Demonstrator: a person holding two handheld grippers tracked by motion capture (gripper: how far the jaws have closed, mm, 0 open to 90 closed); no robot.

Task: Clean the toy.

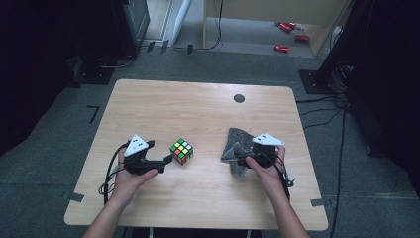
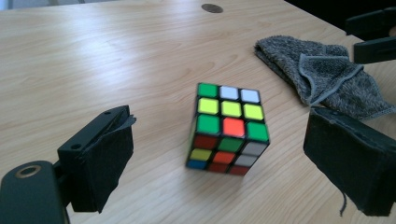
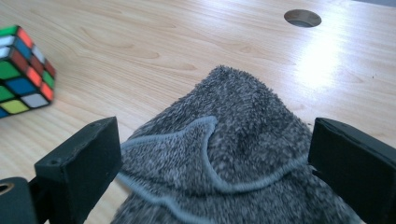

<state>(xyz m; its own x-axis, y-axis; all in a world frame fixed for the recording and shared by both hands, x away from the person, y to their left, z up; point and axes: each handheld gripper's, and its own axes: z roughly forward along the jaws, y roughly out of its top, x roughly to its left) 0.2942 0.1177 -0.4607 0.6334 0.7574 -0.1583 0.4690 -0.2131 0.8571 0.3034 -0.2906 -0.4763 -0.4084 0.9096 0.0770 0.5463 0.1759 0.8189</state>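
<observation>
Cube (image 2: 228, 129) on table (image 1: 198, 104); grey cloth (image 1: 236, 143) nearby, rt.

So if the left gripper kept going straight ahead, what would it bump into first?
Most likely the puzzle cube. It sits on the table just ahead of the open left gripper, roughly centred between its jaws, though how far ahead is hard to judge.

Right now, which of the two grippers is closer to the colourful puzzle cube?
The left. The left gripper sits just beside the cube, its open fingers pointing at it without touching. The right gripper is farther off, over the grey cloth.
</observation>
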